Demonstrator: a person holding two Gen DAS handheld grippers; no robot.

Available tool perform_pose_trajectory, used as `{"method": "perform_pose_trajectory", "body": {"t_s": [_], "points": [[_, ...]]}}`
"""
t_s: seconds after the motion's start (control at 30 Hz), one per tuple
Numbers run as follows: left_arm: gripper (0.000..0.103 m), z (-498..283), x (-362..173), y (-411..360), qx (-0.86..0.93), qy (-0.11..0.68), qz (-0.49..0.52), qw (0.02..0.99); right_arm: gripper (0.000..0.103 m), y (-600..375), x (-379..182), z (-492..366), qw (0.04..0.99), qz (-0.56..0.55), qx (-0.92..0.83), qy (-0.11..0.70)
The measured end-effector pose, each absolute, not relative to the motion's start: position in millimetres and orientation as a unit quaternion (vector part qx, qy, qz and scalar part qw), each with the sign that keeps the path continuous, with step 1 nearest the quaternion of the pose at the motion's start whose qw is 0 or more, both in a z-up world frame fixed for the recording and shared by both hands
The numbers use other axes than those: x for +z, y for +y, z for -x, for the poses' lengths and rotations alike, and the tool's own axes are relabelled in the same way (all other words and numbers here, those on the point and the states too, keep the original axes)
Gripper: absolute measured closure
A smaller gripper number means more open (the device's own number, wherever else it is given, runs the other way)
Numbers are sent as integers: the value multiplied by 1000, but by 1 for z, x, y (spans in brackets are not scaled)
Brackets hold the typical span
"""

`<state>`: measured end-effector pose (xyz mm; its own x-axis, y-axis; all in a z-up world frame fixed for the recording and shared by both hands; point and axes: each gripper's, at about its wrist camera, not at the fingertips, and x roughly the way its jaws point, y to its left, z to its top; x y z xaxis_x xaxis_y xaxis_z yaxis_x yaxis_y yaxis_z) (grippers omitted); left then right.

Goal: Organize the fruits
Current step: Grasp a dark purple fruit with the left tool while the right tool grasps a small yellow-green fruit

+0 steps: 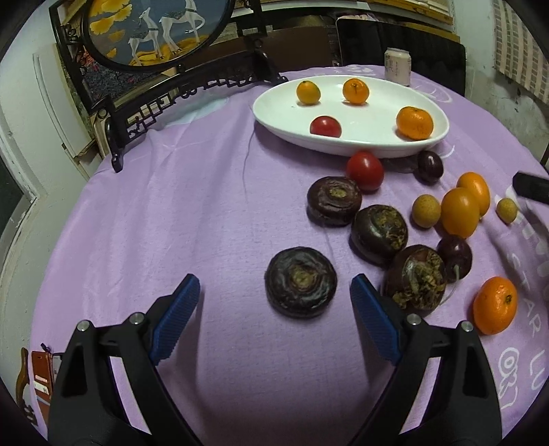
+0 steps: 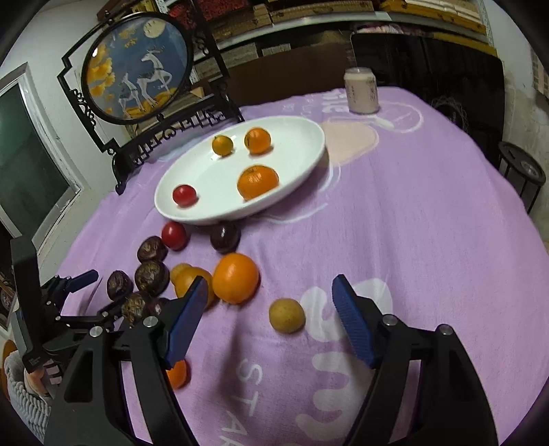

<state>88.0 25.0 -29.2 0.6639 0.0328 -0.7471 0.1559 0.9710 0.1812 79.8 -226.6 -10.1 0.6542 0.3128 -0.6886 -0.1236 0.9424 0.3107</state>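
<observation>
A white oval plate (image 1: pixel 274 106) (image 2: pixel 302 137) holds three oranges and a small red tomato (image 1: pixel 325 126) (image 2: pixel 184 195). Loose fruit lies on the purple cloth in front of it: several dark water chestnuts, a red tomato (image 1: pixel 364 170), dark plums, oranges and small tan fruits. My left gripper (image 1: pixel 274 295) is open and empty, its jaws on either side of one water chestnut (image 1: pixel 301 282) just ahead. My right gripper (image 2: pixel 271 302) is open and empty, with a tan fruit (image 2: pixel 287 315) between its fingertips and an orange (image 2: pixel 235 278) ahead to the left.
A black-framed round deer screen (image 1: pixel 151 31) (image 2: pixel 137 68) stands at the back left. A drink can (image 1: pixel 397 65) (image 2: pixel 361 90) stands behind the plate. A woven basket (image 2: pixel 24 394) sits at the lower left. A black stool (image 2: pixel 521 171) stands off the table's right.
</observation>
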Motion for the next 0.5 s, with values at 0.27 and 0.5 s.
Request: {"method": "perform_pose_trajectory", "body": {"t_s": [0.27, 0.5], "points": [[43, -87, -29, 23, -59, 410, -107, 904, 30, -231, -15, -78, 896, -132, 131, 403], [62, -87, -31, 23, -81, 414, -92, 902, 57, -221, -28, -83, 886, -98, 127, 435]]}}
